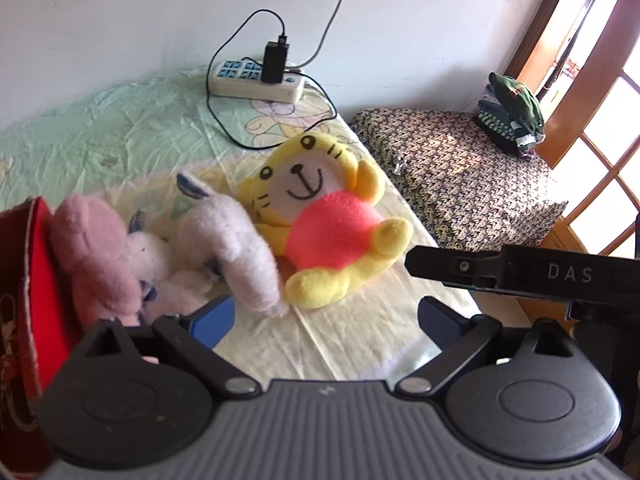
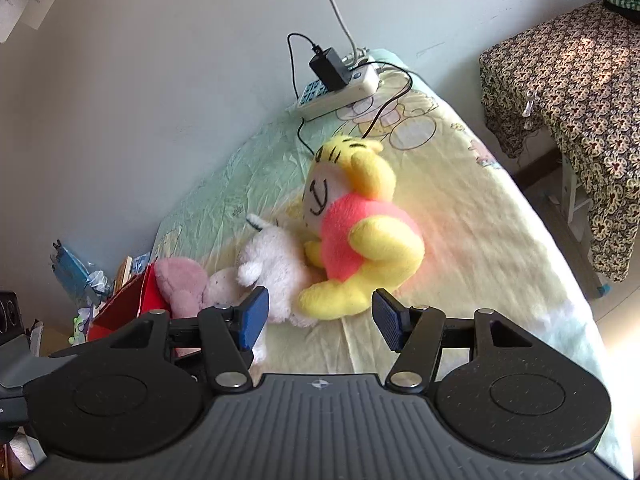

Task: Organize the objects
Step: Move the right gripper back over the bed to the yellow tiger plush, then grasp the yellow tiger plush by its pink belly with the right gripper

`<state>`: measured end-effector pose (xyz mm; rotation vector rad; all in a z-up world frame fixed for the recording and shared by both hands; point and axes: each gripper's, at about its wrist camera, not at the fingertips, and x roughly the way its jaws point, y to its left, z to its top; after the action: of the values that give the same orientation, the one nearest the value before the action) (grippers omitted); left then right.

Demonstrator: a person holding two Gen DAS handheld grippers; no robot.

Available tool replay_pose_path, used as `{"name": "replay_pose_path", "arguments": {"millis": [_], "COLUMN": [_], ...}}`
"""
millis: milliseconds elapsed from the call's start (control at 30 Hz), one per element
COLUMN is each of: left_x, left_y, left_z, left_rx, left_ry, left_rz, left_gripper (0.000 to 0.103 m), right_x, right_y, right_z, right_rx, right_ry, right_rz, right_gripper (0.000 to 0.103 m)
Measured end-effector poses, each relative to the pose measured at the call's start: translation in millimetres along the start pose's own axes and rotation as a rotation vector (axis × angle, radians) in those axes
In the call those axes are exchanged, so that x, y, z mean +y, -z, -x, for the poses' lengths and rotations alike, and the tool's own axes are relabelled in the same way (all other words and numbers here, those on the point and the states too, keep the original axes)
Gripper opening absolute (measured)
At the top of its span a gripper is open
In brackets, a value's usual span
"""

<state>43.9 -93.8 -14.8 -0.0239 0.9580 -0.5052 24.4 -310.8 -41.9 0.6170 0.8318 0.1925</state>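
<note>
Right tongs [image 2: 318, 316] sit wide and empty, with the yellow tiger [image 2: 360, 240] just ahead between the pads, long axis running away and tipped left. Left tongs [image 1: 324, 320] are wide too, tiger [image 1: 320, 220] slightly further off. Right hand's nearer, I reckon.

A pale blue wall [image 1: 120, 20] stands behind the bed [image 1: 120, 136], which is spread with a green-and-yellow cartoon sheet. Beside it a side table under patterned cloth [image 1: 460, 168] catches sunlight from wood-framed glass doors [image 1: 600, 120].
</note>
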Motion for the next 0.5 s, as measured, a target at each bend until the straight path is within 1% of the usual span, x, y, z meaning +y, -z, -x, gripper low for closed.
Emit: {"name": "replay_pose_path", "arguments": {"millis": [67,167,233,367,500], "left_x": [-2.1,-2.9,-3.0,-3.5,-2.7], "left_y": [-9.0,-18.3,-22.8,-29.8,-35.5], "left_z": [-12.2,-30.1,-41.4,-61.1,-75.5], "left_rx": [0.001,0.021,0.036,0.056,0.066], "left_ry": [0.04,0.102,0.127,0.141,0.158], "left_rz": [0.009,0.043,0.069,0.097,0.107], "left_gripper": [0.099,0.099,0.099,0.099,0.1], "right_x": [-8.0,-23.2,-31.2,-43.4,-53.6], "right_y": [-11.0,-26.4,-33.8,-46.5,-55.6], "right_z": [0.7,-3.6,-7.6,-22.7,-38.5], "right_rx": [-0.017,-0.017,-0.015,0.004,0.034], "right_ry": [0.014,0.02,0.019,0.012,-0.035], "right_rz": [-0.011,-0.05,-0.074,-0.095,-0.138], "right_gripper": [0.061,0.061,0.061,0.062,0.062]}}
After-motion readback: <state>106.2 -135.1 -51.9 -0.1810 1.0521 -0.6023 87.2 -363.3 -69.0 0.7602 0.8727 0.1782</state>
